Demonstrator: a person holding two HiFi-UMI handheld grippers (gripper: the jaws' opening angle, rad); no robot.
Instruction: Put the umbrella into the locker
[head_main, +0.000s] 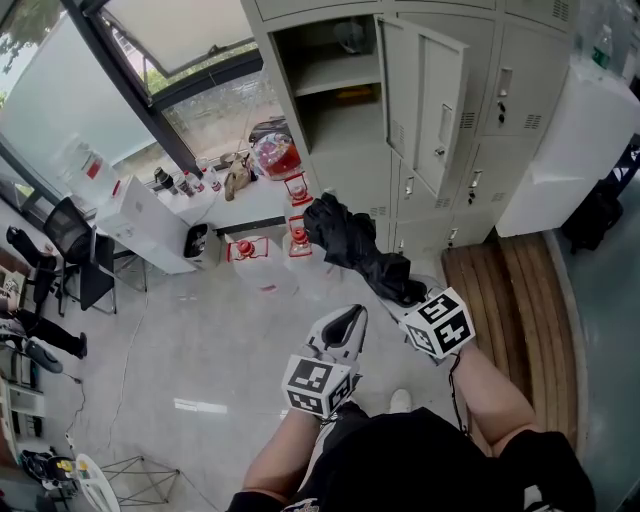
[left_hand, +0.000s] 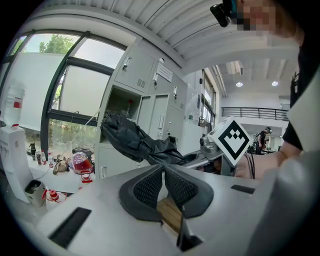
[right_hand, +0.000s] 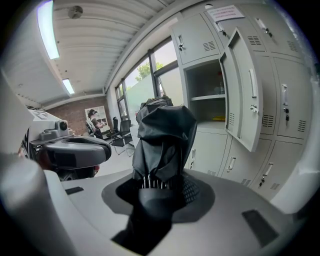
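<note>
A folded black umbrella sticks out toward the grey lockers, and my right gripper is shut on its lower end. In the right gripper view the umbrella rises straight out of the jaws and hides the pads. Beyond it an open locker compartment with a shelf stands with its door swung out to the right; the same compartment is at the top of the head view. My left gripper hangs just left of the right one, shut with nothing in it, its pads touching.
A white table with a red-and-clear container, bottles and clutter stands left of the lockers. Red items sit on the floor below it. Wooden slats lie at the right, beside a white cabinet. Black chairs are far left.
</note>
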